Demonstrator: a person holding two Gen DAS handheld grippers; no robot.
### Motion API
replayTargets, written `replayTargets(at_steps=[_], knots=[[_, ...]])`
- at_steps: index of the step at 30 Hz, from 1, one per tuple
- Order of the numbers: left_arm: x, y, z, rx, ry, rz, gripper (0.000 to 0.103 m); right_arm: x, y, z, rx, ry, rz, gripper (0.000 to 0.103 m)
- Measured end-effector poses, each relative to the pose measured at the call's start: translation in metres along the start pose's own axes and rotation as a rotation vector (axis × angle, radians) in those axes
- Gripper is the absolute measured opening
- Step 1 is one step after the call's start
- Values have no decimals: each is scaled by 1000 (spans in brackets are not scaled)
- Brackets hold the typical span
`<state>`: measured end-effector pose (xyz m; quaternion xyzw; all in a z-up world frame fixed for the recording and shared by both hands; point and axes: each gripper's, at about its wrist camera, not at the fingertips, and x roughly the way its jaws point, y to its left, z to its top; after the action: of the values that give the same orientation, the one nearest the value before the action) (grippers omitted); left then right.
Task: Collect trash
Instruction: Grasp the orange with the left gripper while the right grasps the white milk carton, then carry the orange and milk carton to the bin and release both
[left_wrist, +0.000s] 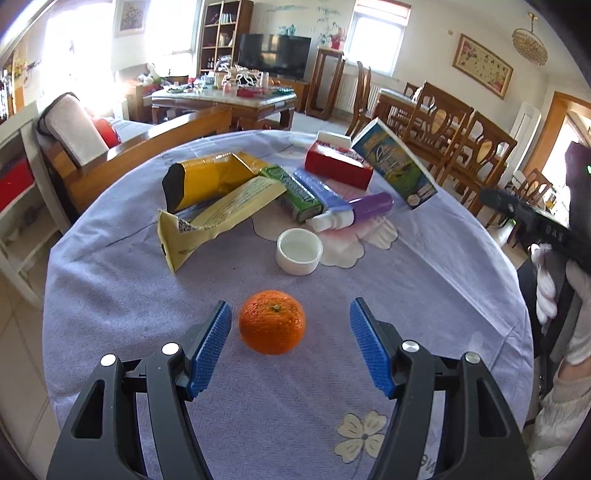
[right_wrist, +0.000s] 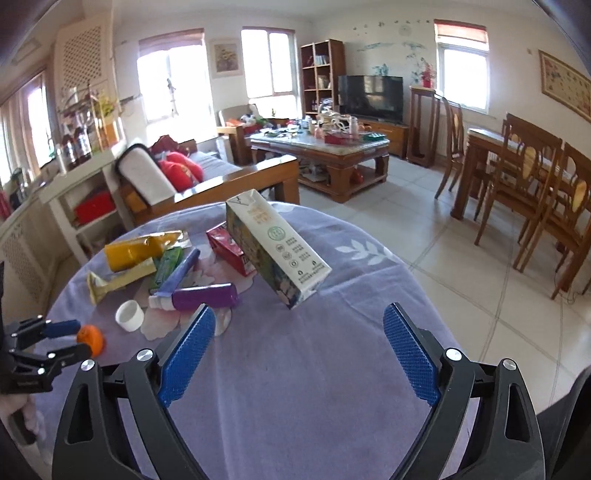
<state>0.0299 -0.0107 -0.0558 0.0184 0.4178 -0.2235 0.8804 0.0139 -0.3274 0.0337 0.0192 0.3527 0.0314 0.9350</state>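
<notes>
An orange (left_wrist: 272, 322) lies on the round table's lilac cloth (left_wrist: 110, 295), between the blue pads of my left gripper (left_wrist: 290, 306). The pads stand apart from it, so that gripper is open. Beyond it lie a white cap (left_wrist: 299, 251), yellow wrappers (left_wrist: 207, 182), a green pack (left_wrist: 291, 192), a blue tube (left_wrist: 325, 195) and a purple bottle (left_wrist: 371, 206). A milk carton (right_wrist: 277, 251) leans tilted on a red box (right_wrist: 229, 247). My right gripper (right_wrist: 300, 310) is open and empty, just short of the carton.
The table's edge (right_wrist: 424, 280) drops to a tiled floor on the right. Wooden dining chairs (right_wrist: 535, 184) stand further right, with a sofa (right_wrist: 192, 177) and a coffee table (right_wrist: 321, 151) behind. A gloved hand (left_wrist: 546, 280) holds the right gripper at the table's right side.
</notes>
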Motion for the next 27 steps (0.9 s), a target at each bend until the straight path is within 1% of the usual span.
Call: replayTargets(at_steps=[2,5,10,12,15,16,17,18,19,20,21,22,25,27], knots=[[3,2,1,0,17,-12,67,15,5,11,-49,17,-11,95],[7,5,2,1,39,-15,67,43,17,28,-134,39,-34,96],[17,13,3,-17,89,-33,64,92,28,49,-233,109,-77,96],[16,16,3,-30,85,-42,61,107,30,54,-259,128,-73,96],[16,19,3,-42,83,-56,61,126,31,58,-288,167,-67,95],[16,19,3,-44,82,-56,58,131,31,59,-289,177,-57,92],[15,20,3,-48,81,-55,55,134,30,59,-282,189,-38,77],[15,21,3,-56,80,-62,45,138,30,58,-267,208,-13,64],[15,23,3,-65,79,-69,40,138,28,58,-247,212,-4,63],[14,23,3,-66,79,-78,39,138,28,59,-238,208,4,57],[14,22,3,-65,79,-76,39,138,28,59,-229,209,16,48],[14,21,4,-59,79,-71,39,137,26,59,-214,213,35,43],[13,16,4,-40,75,-55,38,126,22,53,-165,209,75,42],[11,16,4,-37,65,-60,38,114,20,48,-138,193,80,42]])
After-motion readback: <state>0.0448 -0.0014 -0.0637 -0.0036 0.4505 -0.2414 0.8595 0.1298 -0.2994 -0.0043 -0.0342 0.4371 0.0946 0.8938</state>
